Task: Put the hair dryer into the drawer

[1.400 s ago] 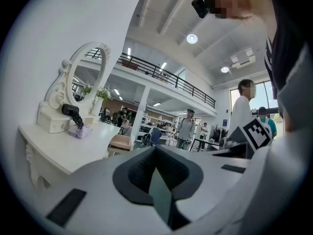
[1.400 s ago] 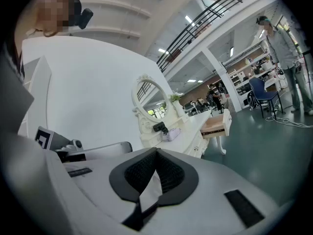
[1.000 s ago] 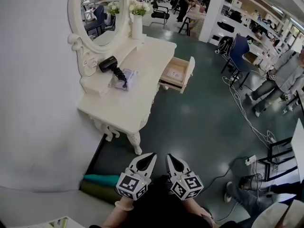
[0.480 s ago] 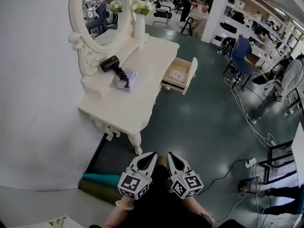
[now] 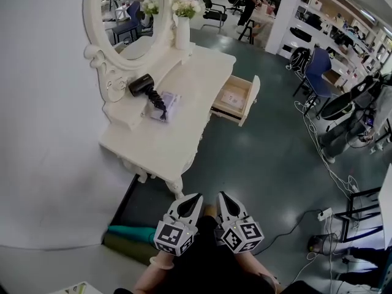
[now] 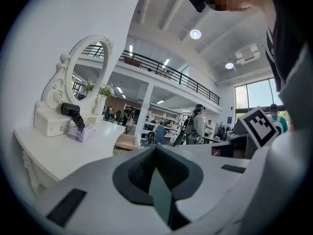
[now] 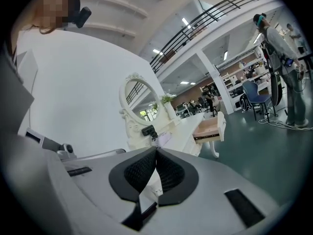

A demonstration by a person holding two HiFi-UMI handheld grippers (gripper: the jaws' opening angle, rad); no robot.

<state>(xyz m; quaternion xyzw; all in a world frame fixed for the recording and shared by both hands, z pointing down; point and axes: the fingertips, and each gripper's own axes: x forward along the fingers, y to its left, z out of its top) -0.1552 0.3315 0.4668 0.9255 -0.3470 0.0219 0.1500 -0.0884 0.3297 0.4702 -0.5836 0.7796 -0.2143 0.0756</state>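
Both grippers sit low in the head view, at 6 o'clock, side by side and pointing up the frame toward the white dressing table. The left gripper (image 5: 195,198) has its jaws pressed together with nothing between them, as its own view shows plainly. The right gripper (image 5: 222,196) is just the same, jaws together and empty. Neither touches anything; both are well apart from the table, over the dark green floor (image 5: 263,158).

Up at 11 o'clock from the grippers lies the black hair dryer (image 5: 141,84), on the raised ledge (image 5: 125,110) at the foot of the oval mirror (image 5: 122,11). Its coiled cord (image 5: 158,99) trails down onto a small lilac packet (image 5: 166,106) on the tabletop (image 5: 165,139).

At 3 o'clock from the hair dryer the drawer (image 5: 236,99) is pulled out from the table's front edge, wide open, with something flat and pale inside that is too small to identify. A white vase of flowers (image 5: 182,29) stands at the far end of the ledge, at 1 o'clock from the dryer.
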